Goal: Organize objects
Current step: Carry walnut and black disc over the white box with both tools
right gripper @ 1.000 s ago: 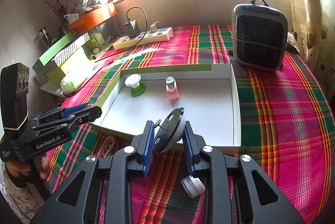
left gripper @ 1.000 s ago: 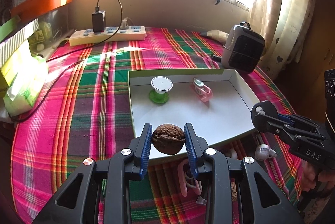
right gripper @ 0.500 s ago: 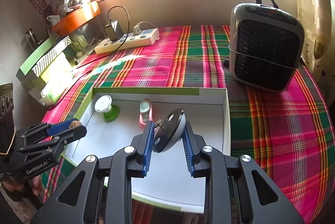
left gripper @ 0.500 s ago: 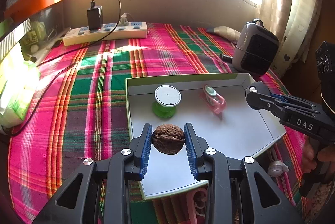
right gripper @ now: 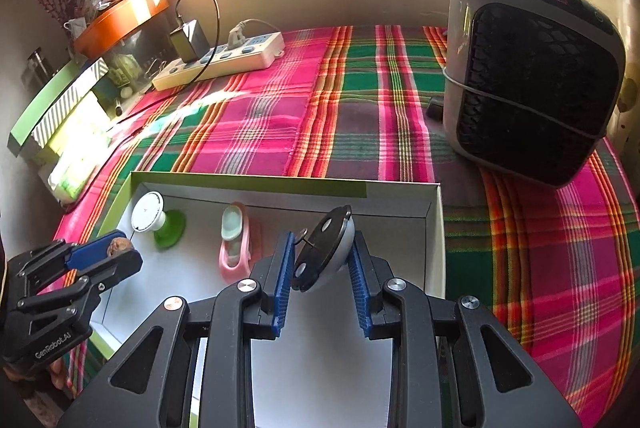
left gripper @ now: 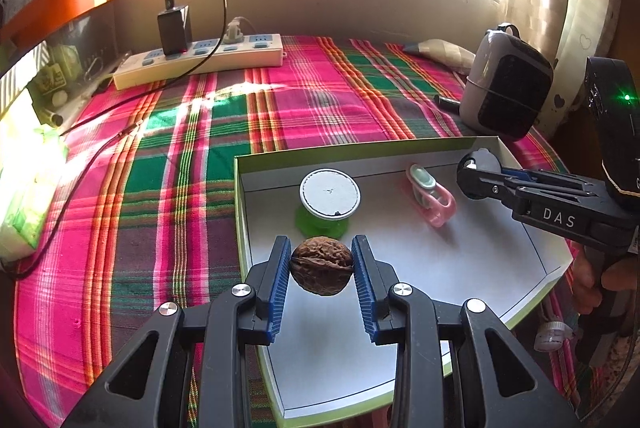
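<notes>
My left gripper (left gripper: pixel 322 270) is shut on a brown walnut (left gripper: pixel 322 270) and holds it over the left part of the white box lid (left gripper: pixel 440 268) with green rim. My right gripper (right gripper: pixel 322 260) is shut on a round grey-and-black disc-like object (right gripper: pixel 326 248) over the lid's right part (right gripper: pixel 434 228). In the lid lie a green-based white round piece (left gripper: pixel 330 198) and a pink clip (left gripper: pixel 432 194). The right gripper also shows in the left wrist view (left gripper: pixel 478 174), the left gripper in the right wrist view (right gripper: pixel 116 252).
A small heater (right gripper: pixel 532 76) stands right of the lid on the plaid cloth (left gripper: pixel 160 188). A power strip (left gripper: pixel 200 62) with a charger lies at the back. Boxes and a tissue pack (left gripper: pixel 28 196) sit at the left. A small white cap (left gripper: pixel 554 334) lies near the lid's front right.
Both grippers have moved forward over the box lid, each still holding its object; the lid and its contents now appear closer.
</notes>
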The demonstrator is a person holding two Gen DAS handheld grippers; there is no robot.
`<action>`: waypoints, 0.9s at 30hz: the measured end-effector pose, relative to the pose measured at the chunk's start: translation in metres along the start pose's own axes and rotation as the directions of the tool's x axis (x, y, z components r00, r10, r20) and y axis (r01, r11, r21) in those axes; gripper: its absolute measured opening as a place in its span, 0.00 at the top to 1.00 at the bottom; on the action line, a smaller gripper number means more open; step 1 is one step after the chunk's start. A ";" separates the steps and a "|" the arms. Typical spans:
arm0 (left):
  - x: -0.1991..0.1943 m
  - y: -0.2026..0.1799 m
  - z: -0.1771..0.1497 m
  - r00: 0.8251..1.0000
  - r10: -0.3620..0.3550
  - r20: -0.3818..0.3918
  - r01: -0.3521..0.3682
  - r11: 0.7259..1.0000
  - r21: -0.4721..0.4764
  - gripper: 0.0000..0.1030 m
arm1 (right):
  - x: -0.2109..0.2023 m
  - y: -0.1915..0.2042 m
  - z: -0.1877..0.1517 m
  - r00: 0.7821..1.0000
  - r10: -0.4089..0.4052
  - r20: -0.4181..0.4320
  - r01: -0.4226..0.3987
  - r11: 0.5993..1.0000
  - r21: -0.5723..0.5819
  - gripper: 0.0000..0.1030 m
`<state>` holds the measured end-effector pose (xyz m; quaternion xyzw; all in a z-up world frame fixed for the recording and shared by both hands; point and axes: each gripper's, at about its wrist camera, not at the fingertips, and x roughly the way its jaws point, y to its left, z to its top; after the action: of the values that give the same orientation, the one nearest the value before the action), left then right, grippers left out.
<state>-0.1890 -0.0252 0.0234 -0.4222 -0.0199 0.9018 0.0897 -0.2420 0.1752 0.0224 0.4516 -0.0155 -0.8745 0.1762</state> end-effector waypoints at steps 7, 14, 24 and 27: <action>0.003 -0.002 0.001 1.000 0.019 0.008 -0.019 1.000 0.016 0.72 | 0.003 0.002 0.002 1.000 -0.023 0.002 0.023 0.999 -0.026 0.72; 0.004 -0.004 0.001 0.999 0.040 0.013 -0.040 0.999 0.025 0.72 | 0.003 0.004 0.002 0.999 -0.039 0.004 0.039 0.998 -0.041 0.72; 0.004 -0.004 0.001 0.999 0.046 0.013 -0.047 0.999 0.024 0.72 | 0.003 0.006 0.002 0.999 -0.046 0.010 0.046 0.998 -0.040 0.72; 0.004 -0.004 0.001 0.999 0.050 0.013 -0.051 0.998 0.025 0.72 | 0.003 0.005 0.002 0.999 -0.043 0.013 0.043 0.998 -0.036 0.72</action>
<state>-0.1917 -0.0204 0.0211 -0.4158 0.0016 0.9066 0.0722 -0.2434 0.1692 0.0222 0.4432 0.0093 -0.8810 0.1654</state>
